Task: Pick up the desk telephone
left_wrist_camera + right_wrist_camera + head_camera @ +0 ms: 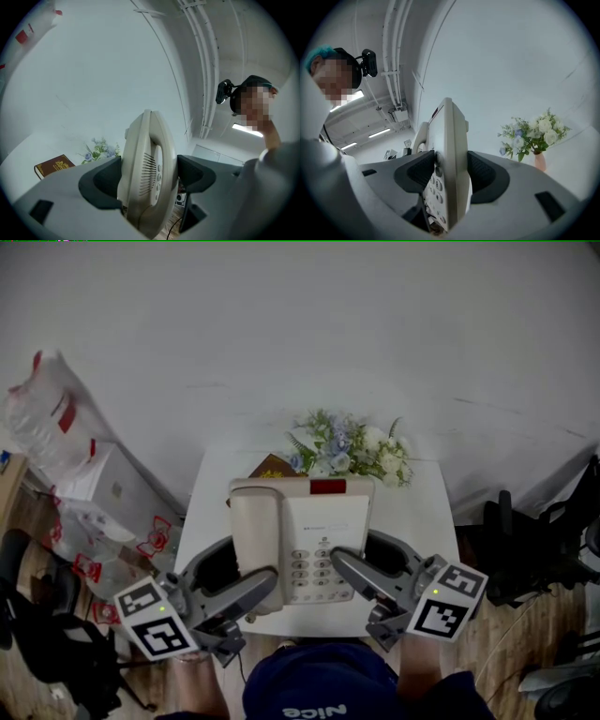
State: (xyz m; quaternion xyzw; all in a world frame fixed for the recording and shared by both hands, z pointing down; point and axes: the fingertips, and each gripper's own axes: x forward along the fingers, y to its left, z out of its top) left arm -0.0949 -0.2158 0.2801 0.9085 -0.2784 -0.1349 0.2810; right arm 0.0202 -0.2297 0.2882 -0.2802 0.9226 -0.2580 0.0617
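A beige desk telephone point(305, 535) with a keypad, a red strip at its far edge and its handset point(251, 538) on the left is held over the small white table point(417, 507). My left gripper point(246, 568) is shut on the phone's near left corner, and my right gripper point(361, 554) is shut on its near right edge. In the left gripper view the telephone point(145, 178) stands edge-on between the dark pads of the left gripper point(149, 180). The right gripper view shows the telephone point(450, 159) clamped the same way by the right gripper point(451, 176), keypad facing left.
A bunch of white and blue flowers point(352, 451) and a brown book point(272, 467) sit at the table's far edge. Plastic bags point(42, 418) and a white box point(112, 484) lie to the left; black chairs point(534, 549) stand to the right. A white wall is behind.
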